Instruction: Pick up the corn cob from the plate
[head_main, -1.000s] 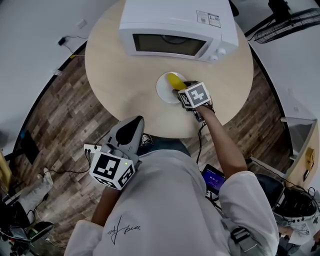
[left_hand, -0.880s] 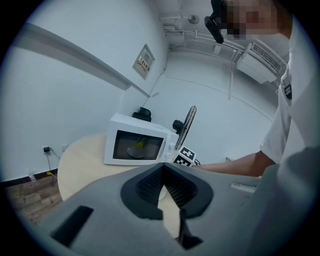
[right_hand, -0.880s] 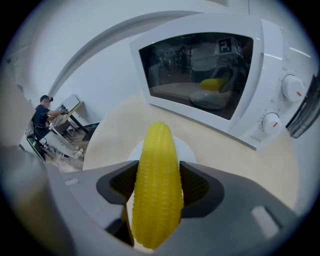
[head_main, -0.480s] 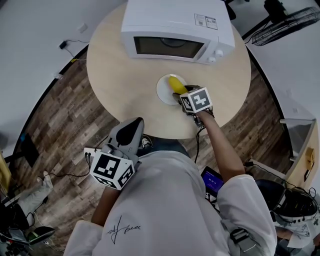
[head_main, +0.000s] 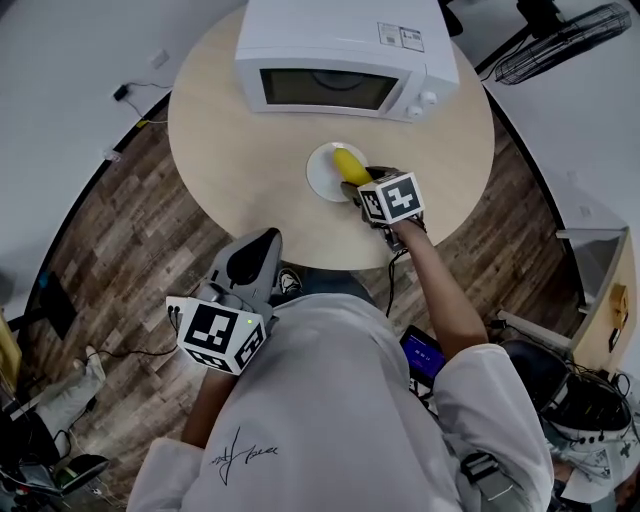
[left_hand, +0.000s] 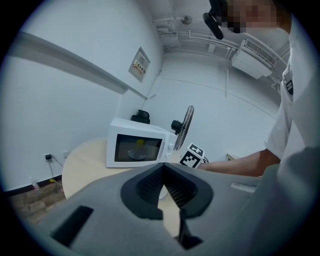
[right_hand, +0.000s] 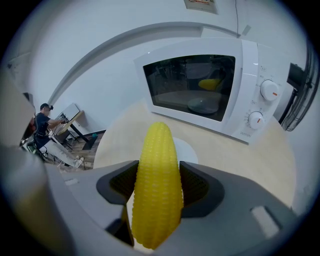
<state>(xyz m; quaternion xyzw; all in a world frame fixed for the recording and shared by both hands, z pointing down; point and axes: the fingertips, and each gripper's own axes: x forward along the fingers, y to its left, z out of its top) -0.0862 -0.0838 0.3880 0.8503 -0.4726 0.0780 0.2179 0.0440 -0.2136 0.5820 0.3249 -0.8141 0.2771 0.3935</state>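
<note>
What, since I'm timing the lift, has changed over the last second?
Barely anything: the right gripper stays shut on the corn cob over the plate, perhaps drawn slightly toward the person. The left gripper remains shut and empty at the person's side; the microwave is unmoved.

Yellow corn cob (right_hand: 156, 185), white plate (head_main: 325, 172), white microwave (head_main: 340, 55), beige table (head_main: 230, 150)

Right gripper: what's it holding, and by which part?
The corn cob, gripped across its thicker lower half, its tip pointing out past the jaws.
</note>
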